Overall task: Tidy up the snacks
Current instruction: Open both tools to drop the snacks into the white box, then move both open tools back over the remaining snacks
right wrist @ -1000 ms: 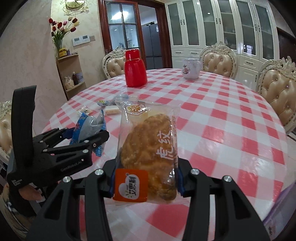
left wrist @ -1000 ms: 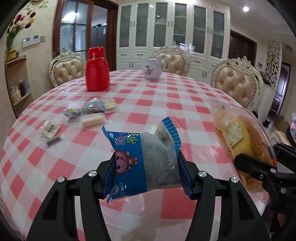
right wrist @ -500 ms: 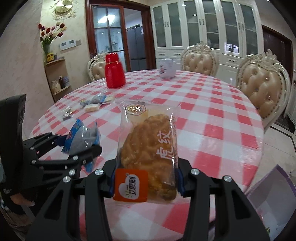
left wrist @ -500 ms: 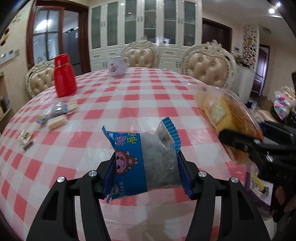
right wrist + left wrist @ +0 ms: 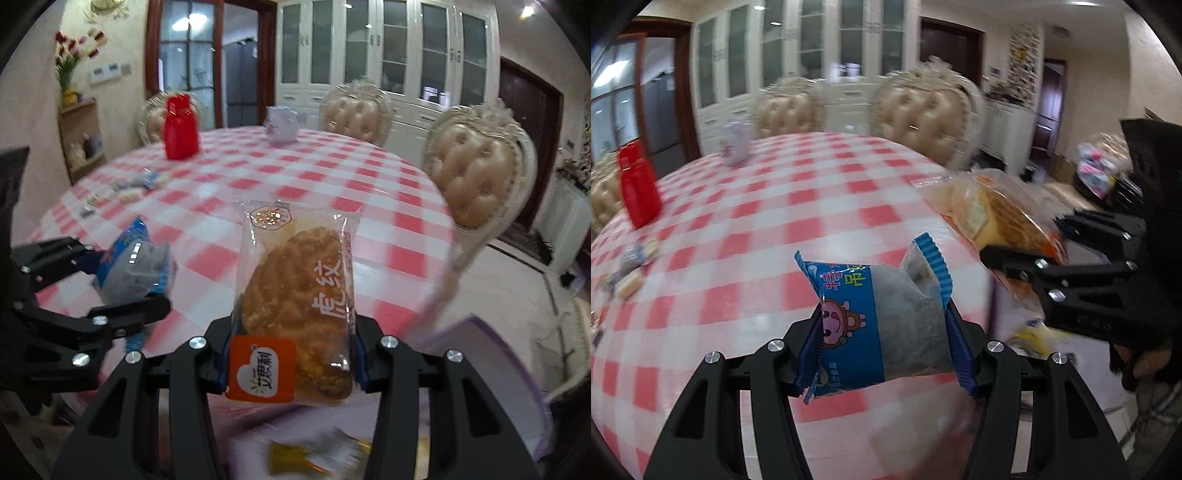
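Note:
My left gripper (image 5: 882, 332) is shut on a blue snack packet (image 5: 882, 321) with a cartoon face, held above the near edge of the round table (image 5: 798, 221). My right gripper (image 5: 291, 350) is shut on a clear packet of golden pastry (image 5: 299, 306) with an orange label. Each gripper shows in the other view: the right one with the pastry (image 5: 1004, 225) at the right, the left one with the blue packet (image 5: 133, 269) at the left. Below the right gripper a purple-rimmed box (image 5: 491, 362) holds a yellow packet (image 5: 314, 458).
The table has a red-and-white checked cloth. On it stand a red bottle (image 5: 181, 127) and a white mug (image 5: 280, 123), with several small snacks (image 5: 136, 184) at the left. Padded chairs (image 5: 476, 170) ring the table. More packets (image 5: 1093, 173) lie at the far right.
Both grippers have swung right and back from the table with their packets still held. The table's right edge and the purple box below have come into view.

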Tool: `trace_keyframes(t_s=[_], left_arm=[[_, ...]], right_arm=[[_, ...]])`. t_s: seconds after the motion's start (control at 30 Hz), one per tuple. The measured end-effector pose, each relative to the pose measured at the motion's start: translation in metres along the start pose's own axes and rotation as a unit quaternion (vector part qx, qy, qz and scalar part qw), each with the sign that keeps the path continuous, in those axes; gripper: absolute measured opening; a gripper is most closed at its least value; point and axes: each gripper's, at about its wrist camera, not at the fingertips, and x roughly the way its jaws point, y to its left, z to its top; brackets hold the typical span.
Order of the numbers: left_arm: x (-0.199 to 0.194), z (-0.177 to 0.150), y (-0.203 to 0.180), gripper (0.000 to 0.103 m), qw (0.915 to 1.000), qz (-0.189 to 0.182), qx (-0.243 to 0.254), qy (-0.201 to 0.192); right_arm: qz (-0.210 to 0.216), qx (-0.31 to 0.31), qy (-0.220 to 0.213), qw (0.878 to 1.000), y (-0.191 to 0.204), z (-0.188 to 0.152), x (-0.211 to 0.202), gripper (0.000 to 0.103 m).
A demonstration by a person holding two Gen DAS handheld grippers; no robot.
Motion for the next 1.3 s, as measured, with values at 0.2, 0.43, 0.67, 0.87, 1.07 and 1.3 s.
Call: trace_keyframes(t_s=[0.2, 0.43, 0.67, 0.87, 1.07, 1.3], left_arm=[[0.019, 0.003, -0.054, 0.057, 0.9967, -0.058, 0.051, 0.025], [0.041, 0.005, -0.106, 0.057, 0.9859, -0.139, 0.086, 0.039], [0.048, 0.005, -0.112, 0.089, 0.9839, -0.157, 0.084, -0.009], [0.034, 0.008, 0.003, 0.089, 0.9983, -0.041, 0.006, -0.041], [0.003, 0.004, 0.167, 0.089, 0.9821, 0.120, -0.134, -0.055], [-0.064, -0.038, 0.332, 0.089, 0.9185, 0.267, -0.273, -0.102]], right_arm=[[-0.070, 0.013, 0.049, 0.996, -0.054, -0.033, -0.008, 0.048], [-0.123, 0.059, 0.079, 0.987, -0.105, -0.074, -0.019, 0.048], [-0.195, 0.079, 0.102, 0.972, -0.123, -0.079, -0.012, 0.081], [-0.144, 0.030, 0.078, 0.986, -0.070, -0.057, 0.005, 0.081], [0.002, -0.029, 0.037, 0.999, 0.030, -0.008, 0.030, 0.081], [0.072, -0.102, 0.025, 0.992, 0.165, 0.051, 0.093, 0.081]])
